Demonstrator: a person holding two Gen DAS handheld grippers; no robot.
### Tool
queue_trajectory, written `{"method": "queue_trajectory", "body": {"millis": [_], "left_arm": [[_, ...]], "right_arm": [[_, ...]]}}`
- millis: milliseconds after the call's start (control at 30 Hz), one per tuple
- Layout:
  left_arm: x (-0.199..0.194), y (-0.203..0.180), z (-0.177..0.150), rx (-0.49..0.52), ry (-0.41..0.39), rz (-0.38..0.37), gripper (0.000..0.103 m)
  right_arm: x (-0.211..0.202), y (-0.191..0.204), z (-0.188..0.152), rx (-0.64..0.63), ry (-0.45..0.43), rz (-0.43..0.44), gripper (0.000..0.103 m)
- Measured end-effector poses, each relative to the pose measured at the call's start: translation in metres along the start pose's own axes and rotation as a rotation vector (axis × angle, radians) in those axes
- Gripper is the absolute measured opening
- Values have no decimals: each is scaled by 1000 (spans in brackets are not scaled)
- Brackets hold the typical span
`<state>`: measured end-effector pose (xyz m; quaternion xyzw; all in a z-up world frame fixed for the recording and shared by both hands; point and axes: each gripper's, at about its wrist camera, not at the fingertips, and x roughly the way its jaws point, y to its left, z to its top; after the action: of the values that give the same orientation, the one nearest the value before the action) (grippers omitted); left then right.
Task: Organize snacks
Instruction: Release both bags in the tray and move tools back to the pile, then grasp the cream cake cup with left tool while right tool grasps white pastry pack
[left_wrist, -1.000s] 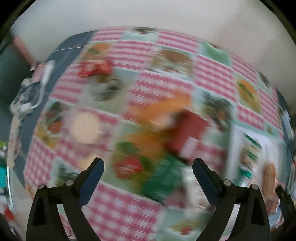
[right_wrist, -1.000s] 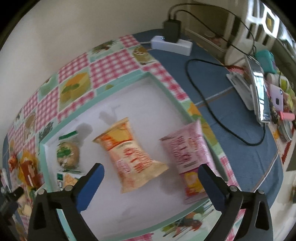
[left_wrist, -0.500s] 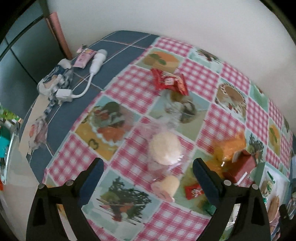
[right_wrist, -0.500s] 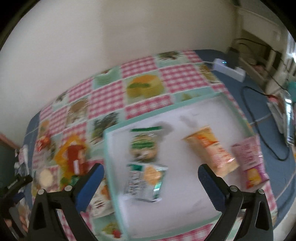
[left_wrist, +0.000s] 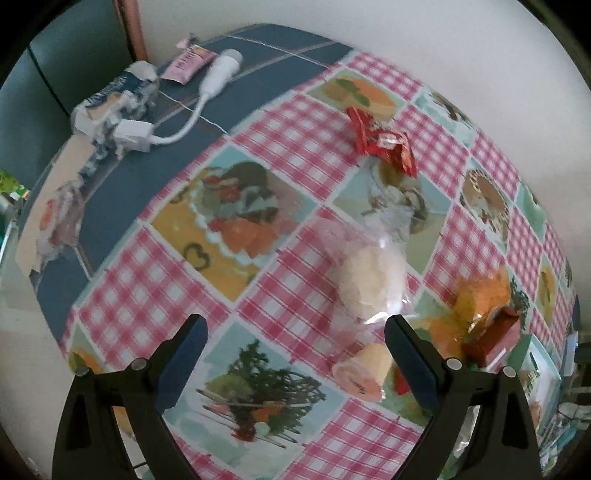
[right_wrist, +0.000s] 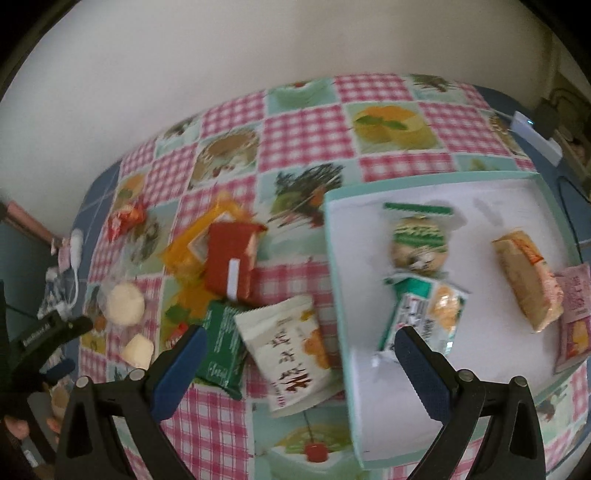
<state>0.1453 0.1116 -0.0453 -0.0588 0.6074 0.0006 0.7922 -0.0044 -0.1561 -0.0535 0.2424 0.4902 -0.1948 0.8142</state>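
White snack pack (right_wrist: 291, 350) between right tongs (right_wrist: 295, 354)

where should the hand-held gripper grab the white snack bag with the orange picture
Take the white snack bag across its narrow width near the middle, coming down from above. It lies flat on the tablecloth, its right edge against the tray rim and a green packet on its left, so a side approach looks blocked. The right hand-held gripper, open, hovers over it.
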Motion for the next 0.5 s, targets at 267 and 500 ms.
{"method": "queue_trajectory", "body": {"millis": [267,500], "left_arm": [[27,-34,-13,125,100,-29,97],[47,-50,-22,182,156,-6,97]], "right_arm": [[23,20,-9,-66,74,13,79],[36,30,-15,-111,115,4,73]]}}
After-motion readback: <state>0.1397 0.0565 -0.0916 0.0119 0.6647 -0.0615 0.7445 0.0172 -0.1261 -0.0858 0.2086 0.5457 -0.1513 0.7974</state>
